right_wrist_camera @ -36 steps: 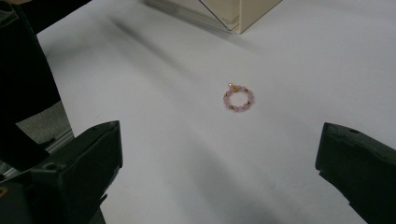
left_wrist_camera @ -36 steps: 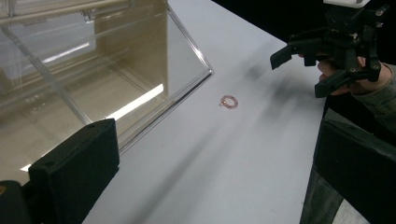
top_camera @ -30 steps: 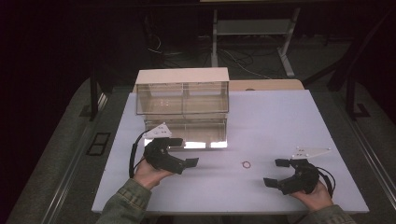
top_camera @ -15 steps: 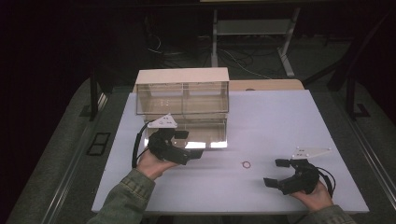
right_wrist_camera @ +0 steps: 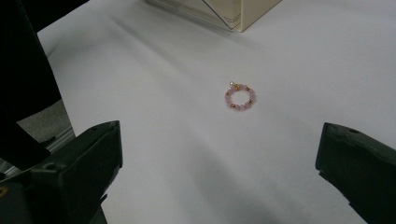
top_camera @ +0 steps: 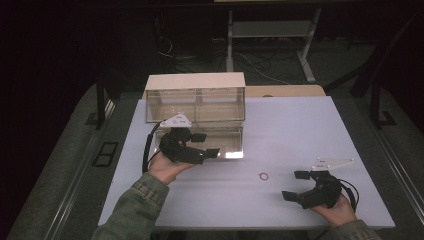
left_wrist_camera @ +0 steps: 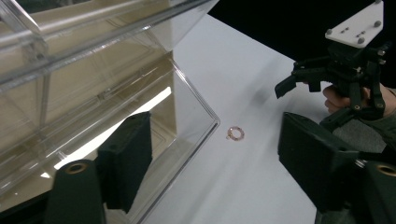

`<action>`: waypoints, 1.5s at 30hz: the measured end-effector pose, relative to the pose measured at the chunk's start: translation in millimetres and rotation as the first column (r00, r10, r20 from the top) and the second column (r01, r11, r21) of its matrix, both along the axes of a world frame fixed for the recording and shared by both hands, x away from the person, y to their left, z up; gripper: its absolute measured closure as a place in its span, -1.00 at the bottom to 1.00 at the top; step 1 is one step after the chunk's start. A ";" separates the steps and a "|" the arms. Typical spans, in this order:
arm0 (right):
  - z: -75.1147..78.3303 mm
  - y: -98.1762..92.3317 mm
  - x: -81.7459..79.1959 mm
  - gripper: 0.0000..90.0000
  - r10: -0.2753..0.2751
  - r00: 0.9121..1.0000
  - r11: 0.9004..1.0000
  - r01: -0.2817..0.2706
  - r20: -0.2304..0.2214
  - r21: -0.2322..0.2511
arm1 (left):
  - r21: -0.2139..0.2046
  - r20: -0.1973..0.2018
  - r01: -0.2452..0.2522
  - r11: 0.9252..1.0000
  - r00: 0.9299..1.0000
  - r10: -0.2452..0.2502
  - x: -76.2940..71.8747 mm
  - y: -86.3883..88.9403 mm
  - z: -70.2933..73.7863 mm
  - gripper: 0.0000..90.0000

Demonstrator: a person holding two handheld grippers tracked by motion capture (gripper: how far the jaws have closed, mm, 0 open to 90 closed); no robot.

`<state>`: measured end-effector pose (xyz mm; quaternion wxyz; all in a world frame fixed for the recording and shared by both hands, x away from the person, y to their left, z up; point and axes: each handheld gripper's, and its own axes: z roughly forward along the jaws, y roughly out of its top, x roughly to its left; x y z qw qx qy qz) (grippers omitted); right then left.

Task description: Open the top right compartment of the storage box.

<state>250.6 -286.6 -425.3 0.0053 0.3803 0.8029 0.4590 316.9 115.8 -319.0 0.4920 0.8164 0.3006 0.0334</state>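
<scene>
From above, my left gripper (top_camera: 206, 144) sits higher and farther in than it did a second ago, now over the front edge of the pulled-out clear drawer (top_camera: 230, 136) of the clear drawer box (top_camera: 195, 97). Its jaws have just been closing but stand apart with nothing between them. My left hand (top_camera: 165, 167) cups the gripper from below, forearm angled in from the bottom left, jaws pointing right across the table (top_camera: 300, 125). My right gripper (top_camera: 299, 185) has not moved: it rests low near the table's front right, jaws wide apart and pointing left, my right hand (top_camera: 337, 207) under it. The bead bracelet (top_camera: 263, 176) lies flat on the table between the two grippers, nearer the right one, touched by neither.

In the left gripper view, one jaw hangs over the drawer's open tray (left_wrist_camera: 140, 140) and the other over bare table; the bracelet (left_wrist_camera: 235, 133) lies just beyond the drawer's corner. Farther off, my right gripper (left_wrist_camera: 299, 84) shows with its jaws spread.

In the right gripper view, my jaws stand wide at either side, empty. The bracelet (right_wrist_camera: 239, 97), pink beads with gold ones, lies ahead between them, well short of the box's corner (right_wrist_camera: 243, 14).
</scene>
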 end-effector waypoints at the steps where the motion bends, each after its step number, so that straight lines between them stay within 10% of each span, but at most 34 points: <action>1: 0.0 0.0 0.0 -0.99 0.000 1.000 1.000 0.000 0.000 -0.001 | 0.000 -0.001 0.000 1.000 1.000 0.000 1.2 -0.3 0.6 -0.33; 25: -0.1 -0.1 0.0 -0.99 0.007 1.000 1.000 -0.007 -0.001 -0.005 | -0.003 -0.037 -0.062 0.998 0.997 0.062 17.6 -3.3 12.9 0.93; 45: -0.3 0.0 0.1 -0.99 0.007 1.000 1.000 -0.007 -0.001 -0.006 | -0.036 -0.019 -0.094 0.995 0.995 0.093 22.7 4.8 24.0 0.98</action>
